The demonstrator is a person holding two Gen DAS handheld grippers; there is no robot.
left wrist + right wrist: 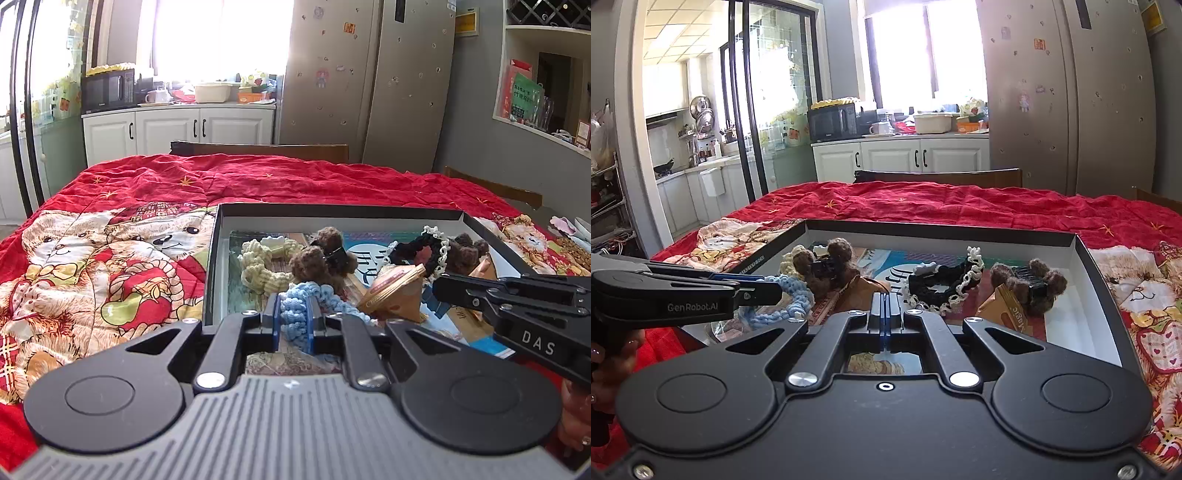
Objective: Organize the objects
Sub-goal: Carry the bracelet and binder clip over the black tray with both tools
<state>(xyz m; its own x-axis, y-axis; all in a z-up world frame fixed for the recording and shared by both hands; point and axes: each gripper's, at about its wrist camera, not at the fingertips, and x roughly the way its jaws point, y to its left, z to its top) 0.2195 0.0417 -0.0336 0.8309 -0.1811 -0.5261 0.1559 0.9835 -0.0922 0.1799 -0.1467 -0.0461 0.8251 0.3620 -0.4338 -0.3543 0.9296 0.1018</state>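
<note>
- Closest to us, our left gripper (294, 320) has its blue pads pinched on a light blue crocheted scrunchie (295, 302), right at the near edge of the box (332, 211). From the right wrist view the same scrunchie (792, 291) hangs off the tip over the box's near left corner.
- Our right gripper (885, 314) is squeezed fully together with nothing in it, pointing into the box a bit right of the left one.
- The box is a shallow dark one with a white inside, sitting on a red quilt (147, 192) with teddy bear prints.
- Inside, middle-ish: a tan paper packet (397, 295), then a brown fuzzy hair clip (317, 258) just past the blue scrunchie.
- Left of that clip is a cream yellow knitted scrunchie (258, 266).
- Over to the right, a black scrunchie with white lace trim (945, 284), and further right a second brown fuzzy clip (1030, 288) by the box's right wall.
- Way back: a wooden chair (942, 177) behind the table, white cabinets (901, 157) with a microwave (833, 122) on top, and a big fridge (1071, 96) on the right.
</note>
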